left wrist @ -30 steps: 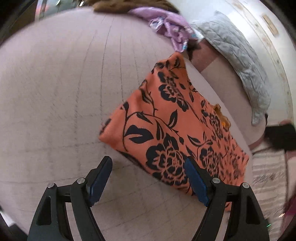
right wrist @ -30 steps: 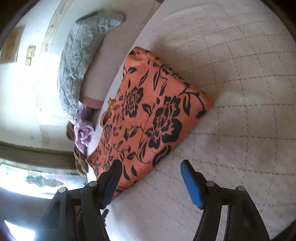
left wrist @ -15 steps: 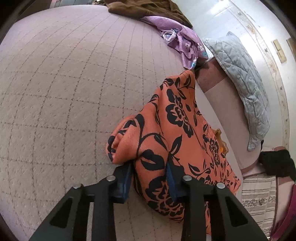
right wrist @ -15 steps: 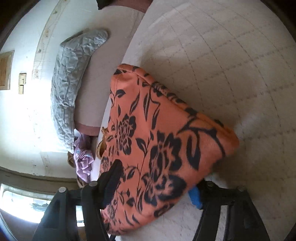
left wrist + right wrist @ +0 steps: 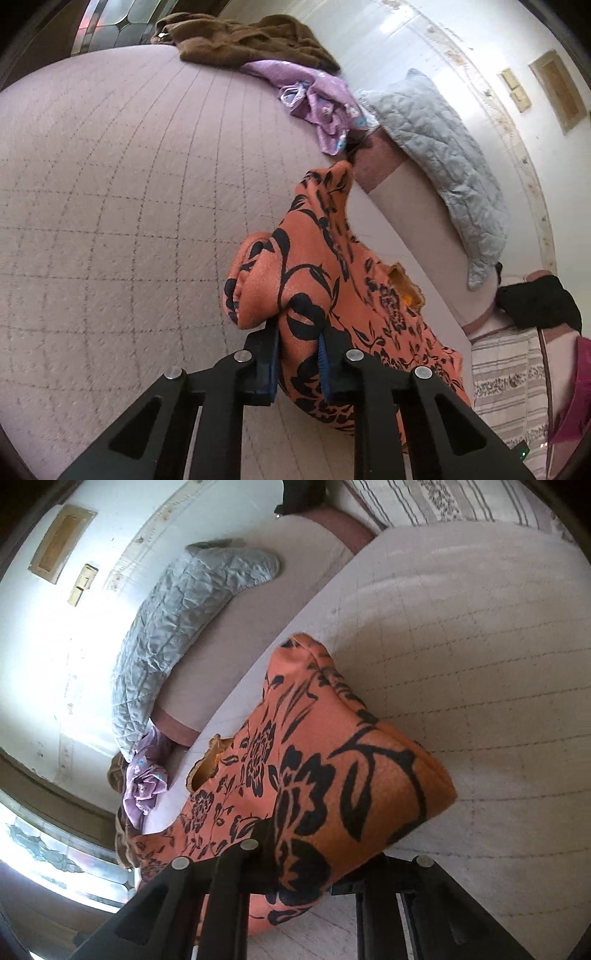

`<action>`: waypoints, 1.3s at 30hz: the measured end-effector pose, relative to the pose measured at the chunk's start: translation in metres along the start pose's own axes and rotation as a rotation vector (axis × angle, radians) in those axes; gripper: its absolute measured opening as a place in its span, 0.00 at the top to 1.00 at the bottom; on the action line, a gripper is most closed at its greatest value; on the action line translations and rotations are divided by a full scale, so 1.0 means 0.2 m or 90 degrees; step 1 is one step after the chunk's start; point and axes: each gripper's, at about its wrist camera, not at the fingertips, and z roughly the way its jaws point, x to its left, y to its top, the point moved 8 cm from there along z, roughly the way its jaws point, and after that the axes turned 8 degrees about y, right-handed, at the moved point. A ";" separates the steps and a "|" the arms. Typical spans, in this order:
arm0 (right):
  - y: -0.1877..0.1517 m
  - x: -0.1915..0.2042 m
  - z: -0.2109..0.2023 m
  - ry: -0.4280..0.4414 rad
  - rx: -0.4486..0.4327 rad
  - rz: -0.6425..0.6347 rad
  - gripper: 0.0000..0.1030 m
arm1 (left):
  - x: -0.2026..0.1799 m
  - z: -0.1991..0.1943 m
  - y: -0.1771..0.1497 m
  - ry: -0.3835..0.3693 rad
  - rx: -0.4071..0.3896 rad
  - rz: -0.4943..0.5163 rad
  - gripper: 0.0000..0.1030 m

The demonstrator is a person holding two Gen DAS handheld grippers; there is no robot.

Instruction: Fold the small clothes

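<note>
An orange garment with a black flower print (image 5: 332, 295) lies folded on the quilted pinkish bed cover (image 5: 129, 221). My left gripper (image 5: 298, 363) is shut on one near corner of it, and the cloth bunches up between the blue pads. My right gripper (image 5: 310, 871) is shut on the other near corner of the orange garment (image 5: 332, 782), which drapes over the fingers and hides their tips. Both corners are lifted off the bed cover (image 5: 480, 664).
A crumpled purple garment (image 5: 321, 99) and a brown garment (image 5: 243, 40) lie at the far end of the bed. A grey quilted pillow (image 5: 443, 155) rests along the wall side. A black item (image 5: 535, 306) and a striped cloth (image 5: 509, 387) are past the bed edge.
Both grippers went from open beside the flat garment to shut on its near corners. They have since raised the corners, so the cloth bunches and lifts off the bed.
</note>
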 end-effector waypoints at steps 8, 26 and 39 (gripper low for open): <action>-0.07 -0.06 -0.24 -0.012 0.008 -0.019 0.86 | 0.15 -0.13 -0.23 0.008 0.048 0.021 0.82; 0.31 -0.15 -0.57 -0.080 -0.033 -0.043 0.45 | -0.12 -0.35 0.14 0.178 -0.114 0.252 0.41; 0.44 -0.12 0.46 -0.096 0.101 -0.060 0.63 | -0.06 0.46 0.23 0.242 0.061 0.219 0.36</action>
